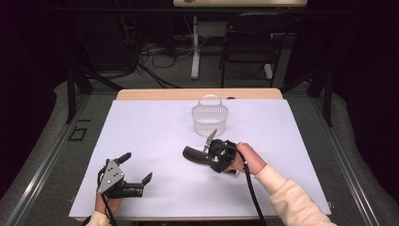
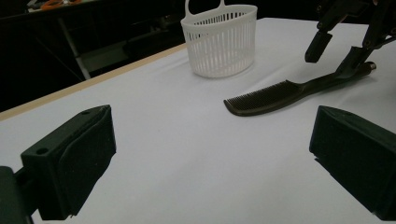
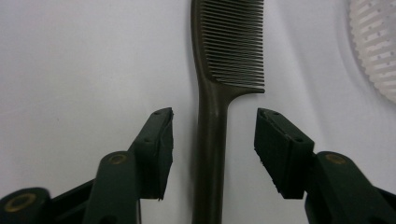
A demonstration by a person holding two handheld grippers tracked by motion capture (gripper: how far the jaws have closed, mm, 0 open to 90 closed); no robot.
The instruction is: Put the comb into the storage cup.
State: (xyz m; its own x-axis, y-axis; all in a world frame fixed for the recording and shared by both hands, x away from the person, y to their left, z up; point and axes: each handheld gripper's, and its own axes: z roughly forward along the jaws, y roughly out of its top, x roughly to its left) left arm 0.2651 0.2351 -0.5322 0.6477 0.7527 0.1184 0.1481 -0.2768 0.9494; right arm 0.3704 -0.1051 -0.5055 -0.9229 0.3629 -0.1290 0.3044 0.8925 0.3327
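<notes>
Right gripper [image 3: 214,135]: jaws partly open and astride the handle of a dark comb [image 3: 219,93], one pad on each side with a gap to each, nothing clamped; the comb lies flat on the white table cover [image 1: 155,132], teeth end beyond the jaw tips. Left gripper [image 1: 136,169]: jaws wide apart, nothing between them, well apart from the comb. White slatted basket [image 1: 210,117]: upright, just past the comb's far end from the right gripper.

High view overhead, far; both gripper views low, close, sharing comb [image 3: 219,98] and basket [image 2: 221,39].
</notes>
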